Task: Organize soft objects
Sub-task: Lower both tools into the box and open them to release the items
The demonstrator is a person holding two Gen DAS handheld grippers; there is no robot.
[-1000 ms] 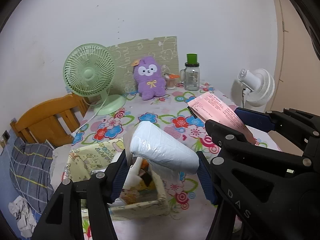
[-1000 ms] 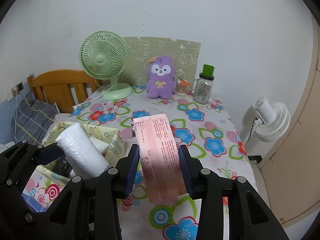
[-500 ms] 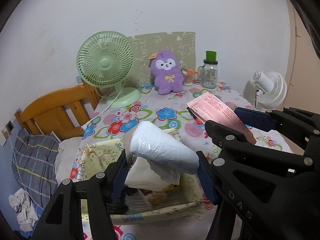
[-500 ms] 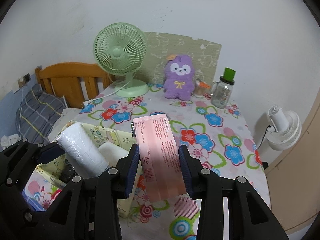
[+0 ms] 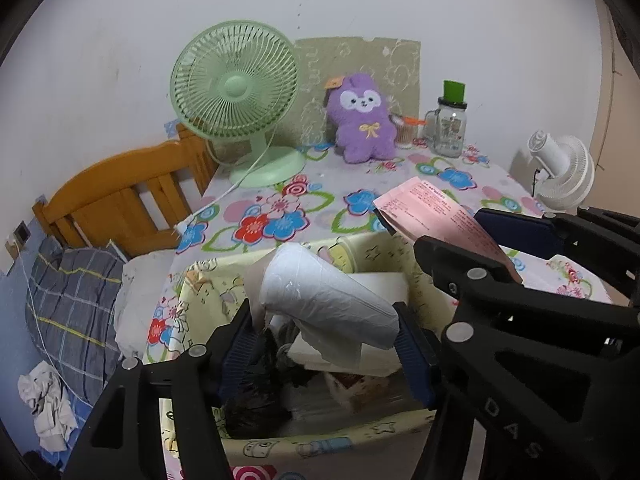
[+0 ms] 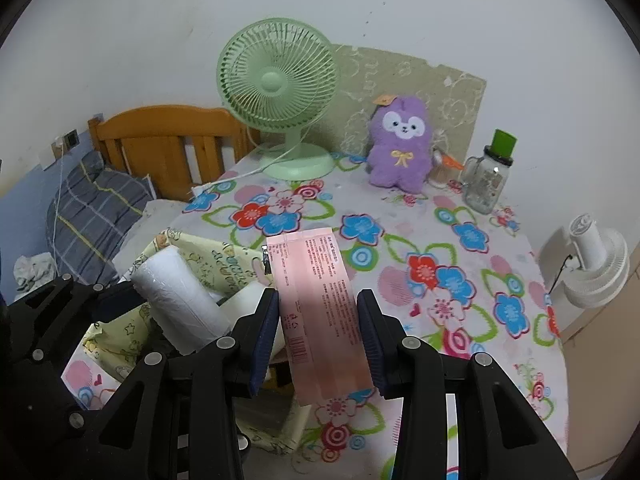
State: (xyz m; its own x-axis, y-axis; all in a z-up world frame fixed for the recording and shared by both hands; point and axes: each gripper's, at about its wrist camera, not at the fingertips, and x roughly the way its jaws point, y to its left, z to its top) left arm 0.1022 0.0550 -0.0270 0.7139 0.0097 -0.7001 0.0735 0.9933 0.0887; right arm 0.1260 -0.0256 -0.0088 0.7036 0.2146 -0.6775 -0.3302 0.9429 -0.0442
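Note:
My left gripper [image 5: 322,340] is shut on a white plastic-wrapped tissue roll [image 5: 326,296] and holds it over the open yellow fabric storage box [image 5: 208,280]. The roll also shows in the right wrist view [image 6: 180,300]. My right gripper [image 6: 318,336] is shut on a flat pink packet [image 6: 320,308], held above the table beside the box [image 6: 200,256]; the packet shows in the left wrist view [image 5: 440,216]. White tissue packs [image 5: 376,284] and a dark item [image 5: 252,396] lie in the box. A purple plush toy [image 6: 400,148] sits at the back of the table.
A green desk fan [image 6: 280,92] with its cord stands at the back left of the flowered tablecloth [image 6: 440,248]. A glass jar with a green lid [image 6: 490,176] stands at the back right. A white fan [image 6: 596,260] is beyond the right edge. A wooden bed frame [image 6: 160,144] is at the left.
Both grippers have shifted left and lower with their loads. The box now lies right under the tissue roll and fills more of the left wrist view.

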